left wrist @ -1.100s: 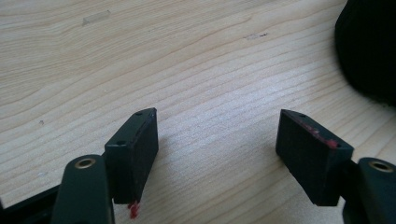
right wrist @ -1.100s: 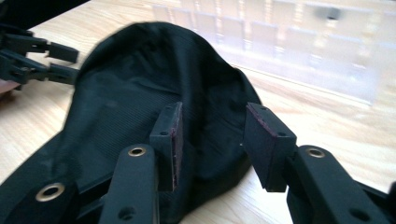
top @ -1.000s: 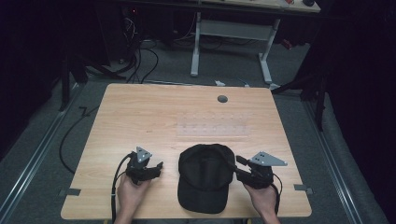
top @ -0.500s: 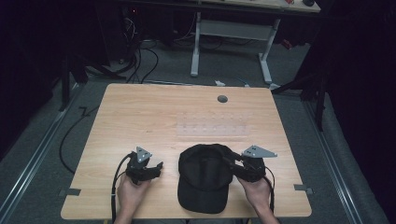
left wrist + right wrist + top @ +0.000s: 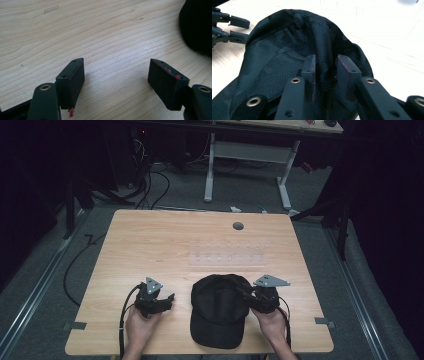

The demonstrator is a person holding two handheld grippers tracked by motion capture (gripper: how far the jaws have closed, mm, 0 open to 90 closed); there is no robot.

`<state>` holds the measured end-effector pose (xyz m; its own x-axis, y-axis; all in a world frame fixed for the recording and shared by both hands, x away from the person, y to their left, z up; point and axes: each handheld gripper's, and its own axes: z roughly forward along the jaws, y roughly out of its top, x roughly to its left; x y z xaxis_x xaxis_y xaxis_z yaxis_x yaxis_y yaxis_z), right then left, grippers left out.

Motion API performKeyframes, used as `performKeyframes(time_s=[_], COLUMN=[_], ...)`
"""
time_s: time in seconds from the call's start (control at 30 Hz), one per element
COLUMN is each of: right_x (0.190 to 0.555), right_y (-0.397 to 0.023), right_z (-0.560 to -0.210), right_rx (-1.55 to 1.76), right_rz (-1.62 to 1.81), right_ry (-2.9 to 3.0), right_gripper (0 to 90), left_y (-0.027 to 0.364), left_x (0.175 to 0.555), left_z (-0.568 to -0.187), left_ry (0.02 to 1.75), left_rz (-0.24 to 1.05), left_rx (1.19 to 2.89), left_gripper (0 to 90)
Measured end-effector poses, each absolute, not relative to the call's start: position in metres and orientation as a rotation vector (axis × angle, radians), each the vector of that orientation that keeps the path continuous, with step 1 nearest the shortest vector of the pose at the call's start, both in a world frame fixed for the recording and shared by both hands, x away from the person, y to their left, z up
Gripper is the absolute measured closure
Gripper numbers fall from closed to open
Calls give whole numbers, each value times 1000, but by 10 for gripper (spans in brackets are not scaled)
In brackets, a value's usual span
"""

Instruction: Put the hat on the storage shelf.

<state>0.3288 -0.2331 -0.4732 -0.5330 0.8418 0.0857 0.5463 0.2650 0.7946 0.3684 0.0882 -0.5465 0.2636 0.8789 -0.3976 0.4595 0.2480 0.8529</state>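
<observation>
A black mesh cap [image 5: 217, 312] lies near the front edge of the wooden table [image 5: 165, 245], brim toward the person. My right gripper [image 5: 246, 296] is at the cap's right side. In the right gripper view the cap [image 5: 287, 50] bulges up, and my right gripper [image 5: 325, 60] has its jaws drawn close on a raised fold of the crown. My left gripper [image 5: 167, 300] rests on the table to the left of the cap, apart from it. The left gripper view has my left gripper [image 5: 116, 65] open over bare wood, with the cap's edge [image 5: 197, 25] at the upper right.
A clear plastic strip [image 5: 230, 254] lies flat on the table beyond the cap. A round cable hole [image 5: 238, 226] sits near the far edge. Tape marks [image 5: 75, 325] sit at the front corners. A white desk frame [image 5: 247, 152] and cables stand on the floor behind.
My right gripper has moved left, onto the cap's right side, and its jaws have closed on the fabric. The left gripper has stayed where it was.
</observation>
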Motion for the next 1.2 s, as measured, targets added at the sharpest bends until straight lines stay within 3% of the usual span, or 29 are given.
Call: performKeyframes(time_s=[0.57,1.2], right_x=[329,327], right_y=[-233,-236], right_z=[-474,-469], right_rx=[1251,1245], right_rz=[1161,1198], right_ry=[2187,2193], right_gripper=[835,865], left_y=[88,88], left_x=[368,368], left_z=[-546,-546], left_ry=[1367,1365], left_rz=[459,458], left_rx=[1379,1384], left_gripper=[297,291])
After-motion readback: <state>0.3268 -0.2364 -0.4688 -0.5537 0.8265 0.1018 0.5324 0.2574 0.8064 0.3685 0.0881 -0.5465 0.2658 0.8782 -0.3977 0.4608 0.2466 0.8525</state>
